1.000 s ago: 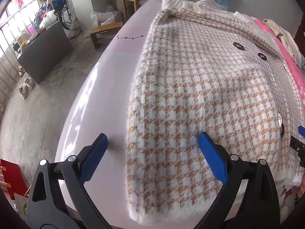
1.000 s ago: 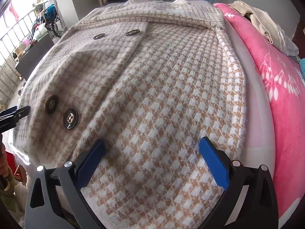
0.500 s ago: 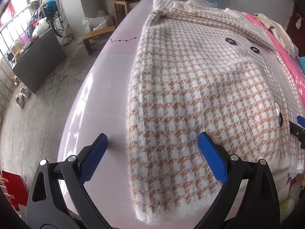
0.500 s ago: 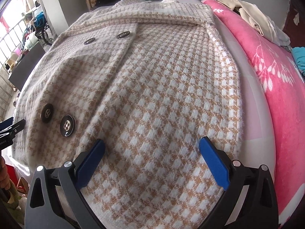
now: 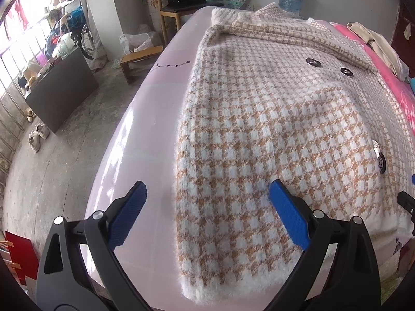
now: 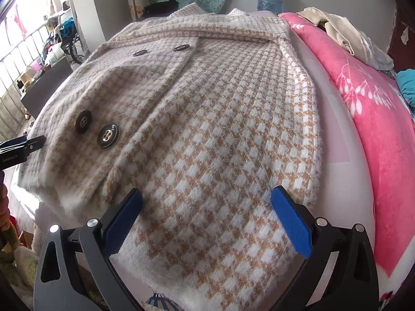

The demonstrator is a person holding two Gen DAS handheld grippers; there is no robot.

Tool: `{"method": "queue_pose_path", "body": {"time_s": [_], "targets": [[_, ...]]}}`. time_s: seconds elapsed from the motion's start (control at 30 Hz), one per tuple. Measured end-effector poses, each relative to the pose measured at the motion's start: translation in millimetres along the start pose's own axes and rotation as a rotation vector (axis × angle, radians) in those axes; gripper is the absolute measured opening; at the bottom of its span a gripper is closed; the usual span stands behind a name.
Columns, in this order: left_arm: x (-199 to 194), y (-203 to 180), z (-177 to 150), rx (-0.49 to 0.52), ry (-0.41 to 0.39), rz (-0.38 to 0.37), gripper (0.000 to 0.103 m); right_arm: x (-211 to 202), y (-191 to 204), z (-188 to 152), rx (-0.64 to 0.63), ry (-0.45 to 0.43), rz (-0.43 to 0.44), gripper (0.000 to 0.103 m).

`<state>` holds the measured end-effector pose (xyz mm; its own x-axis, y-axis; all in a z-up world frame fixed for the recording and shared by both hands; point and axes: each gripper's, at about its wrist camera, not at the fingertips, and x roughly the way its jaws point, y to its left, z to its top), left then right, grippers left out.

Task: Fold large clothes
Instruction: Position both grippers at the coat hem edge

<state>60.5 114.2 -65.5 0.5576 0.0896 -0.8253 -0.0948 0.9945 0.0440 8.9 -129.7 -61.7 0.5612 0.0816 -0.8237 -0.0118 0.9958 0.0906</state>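
Coat fills the centre and right of your left wrist view, spread flat on the pale pink bed sheet; its lower left corner sits between the wide-open jaws of your left gripper, which hold nothing. It is fuzzy knit in a tan-and-white houndstooth check with dark round buttons. Your right gripper hovers low over the hem at lower centre, jaws equally spread and empty, with the pink floral blanket at right.
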Motion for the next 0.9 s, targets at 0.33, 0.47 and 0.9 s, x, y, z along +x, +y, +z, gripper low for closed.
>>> {"method": "queue_pose_path", "body": {"time_s": [0.33,0.47,0.9], "targets": [[-37,-1,-18,0.024,-0.03,-0.158,0.077,-47,-71,-24,0.286,-0.054,0.218,0.097],[-34,6,-28,-0.032,0.012,-0.203,0.068,-34,-79,-37,0.356,0.016,0.308,0.092],[-17,34,-35,-0.184,0.05,-0.327,0.048,-11,-82,-38,0.495,0.08,0.422,0.062]]}}
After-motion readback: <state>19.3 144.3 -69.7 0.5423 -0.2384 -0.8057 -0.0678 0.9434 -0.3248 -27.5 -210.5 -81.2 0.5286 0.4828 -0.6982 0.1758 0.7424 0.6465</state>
